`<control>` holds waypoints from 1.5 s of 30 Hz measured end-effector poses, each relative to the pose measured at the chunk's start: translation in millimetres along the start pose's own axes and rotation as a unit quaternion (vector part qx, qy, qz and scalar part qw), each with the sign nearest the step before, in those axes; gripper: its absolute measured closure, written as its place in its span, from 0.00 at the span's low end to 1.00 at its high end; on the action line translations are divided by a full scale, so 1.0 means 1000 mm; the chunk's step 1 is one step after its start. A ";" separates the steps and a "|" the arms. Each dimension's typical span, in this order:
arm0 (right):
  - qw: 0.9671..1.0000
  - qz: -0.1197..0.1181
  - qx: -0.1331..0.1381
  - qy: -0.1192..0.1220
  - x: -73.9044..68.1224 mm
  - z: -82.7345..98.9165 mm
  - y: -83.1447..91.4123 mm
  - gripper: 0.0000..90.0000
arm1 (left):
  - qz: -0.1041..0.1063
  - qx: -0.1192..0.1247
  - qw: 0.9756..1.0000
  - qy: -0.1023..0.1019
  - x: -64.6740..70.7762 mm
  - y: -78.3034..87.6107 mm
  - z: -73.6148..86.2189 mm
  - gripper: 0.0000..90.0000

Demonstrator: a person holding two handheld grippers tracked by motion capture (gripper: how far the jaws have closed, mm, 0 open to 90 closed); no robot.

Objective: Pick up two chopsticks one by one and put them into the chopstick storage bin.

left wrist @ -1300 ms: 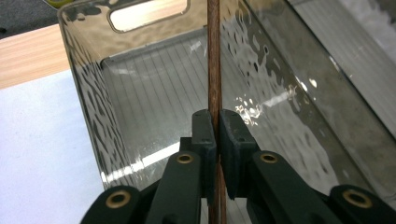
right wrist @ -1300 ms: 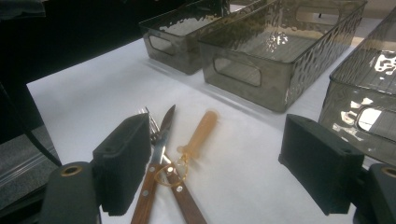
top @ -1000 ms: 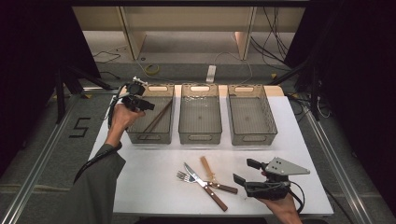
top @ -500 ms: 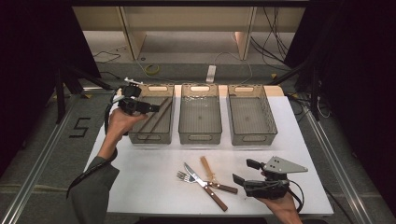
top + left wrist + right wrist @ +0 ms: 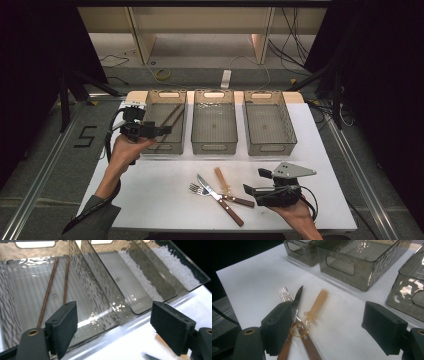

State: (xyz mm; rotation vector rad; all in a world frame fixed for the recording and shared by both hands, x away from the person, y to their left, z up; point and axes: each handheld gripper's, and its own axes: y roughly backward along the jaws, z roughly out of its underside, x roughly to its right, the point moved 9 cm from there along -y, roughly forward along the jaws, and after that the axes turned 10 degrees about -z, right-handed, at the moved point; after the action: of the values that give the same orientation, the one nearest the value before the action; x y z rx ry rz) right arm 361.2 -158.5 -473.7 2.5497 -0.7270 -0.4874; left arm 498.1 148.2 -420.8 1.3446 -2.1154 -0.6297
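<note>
Chopsticks [image 5: 169, 118]: 2 thin dark-brown sticks, lying loose in leftmost bin [image 5: 155, 148], far-left part of tabletop [image 5: 150, 200].
L gripper [image 5: 161, 130]: over that bin's near edge; fingers just been opening, now wide, nothing betw.
L gripper view: ridged bin floor.
R gripper [image 5: 248, 190]: near edge, fingers wide, empty, by cutlery [image 5: 217, 192].
</note>
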 end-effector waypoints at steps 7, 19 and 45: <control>1.000 0.005 -0.018 0.004 0.002 -0.009 -0.008 0.28 | 0.019 0.024 0.999 -0.012 0.019 0.007 0.022 0.24; 0.997 0.007 -0.080 -0.005 0.007 -0.010 -0.037 0.31 | 0.032 0.048 0.997 -0.046 0.041 0.014 0.050 0.23; 0.989 -0.013 -0.148 -0.025 0.004 -0.002 -0.090 0.35 | 0.049 0.093 0.992 -0.076 0.047 0.035 0.085 0.18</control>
State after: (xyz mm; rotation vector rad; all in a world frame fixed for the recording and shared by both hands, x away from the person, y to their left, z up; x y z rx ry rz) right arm 401.6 -91.4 -517.9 2.2791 -0.5902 -0.6194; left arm 402.0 126.3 -451.7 1.3165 -2.3981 -0.5185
